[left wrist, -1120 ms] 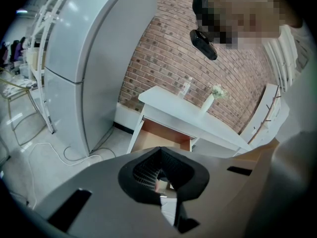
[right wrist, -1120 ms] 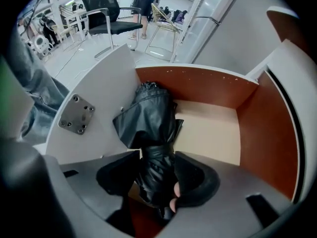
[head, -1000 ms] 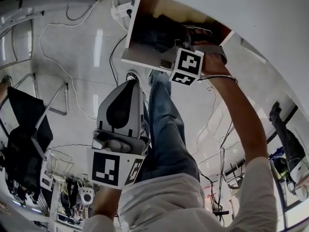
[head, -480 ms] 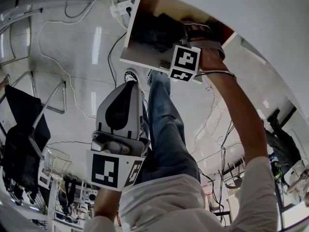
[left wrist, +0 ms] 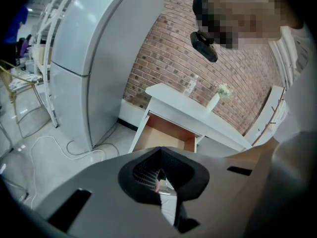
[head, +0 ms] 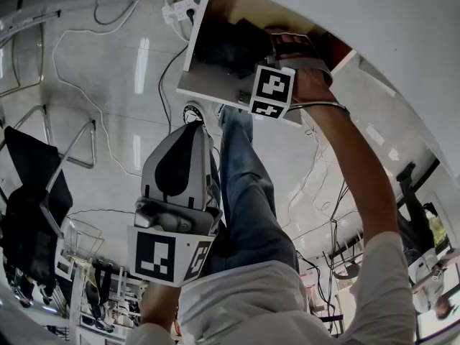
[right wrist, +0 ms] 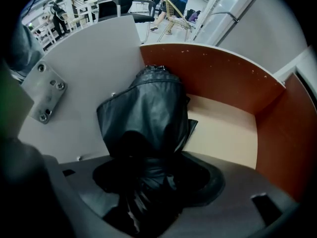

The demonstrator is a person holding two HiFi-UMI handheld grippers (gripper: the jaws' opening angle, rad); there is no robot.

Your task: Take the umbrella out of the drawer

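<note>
A folded black umbrella [right wrist: 148, 113] in its shiny sleeve lies in the open drawer [right wrist: 223, 78], against the white left wall. My right gripper [right wrist: 148, 182] points steeply down into the drawer; its jaws are opening and stand on either side of the umbrella's near end, not pressing on it. From the head view the right gripper [head: 287, 49] reaches into the drawer [head: 215, 92] beside the dark umbrella [head: 226, 45]. My left gripper [head: 188, 128] hangs over the floor, jaws together and empty. The left gripper view shows the left gripper [left wrist: 161, 182] aimed towards the drawer [left wrist: 166, 138].
The drawer belongs to a white desk [left wrist: 198, 113] against a brick wall, with a tall white cabinet [left wrist: 94, 58] to its left. Cables [head: 108, 49] and a power strip [head: 180, 9] lie on the floor. A black chair [head: 29, 192] stands at the left. The person's jeans [head: 244, 185] are below.
The right gripper has sunk a little deeper into the drawer over the umbrella. The left gripper has stayed where it was.
</note>
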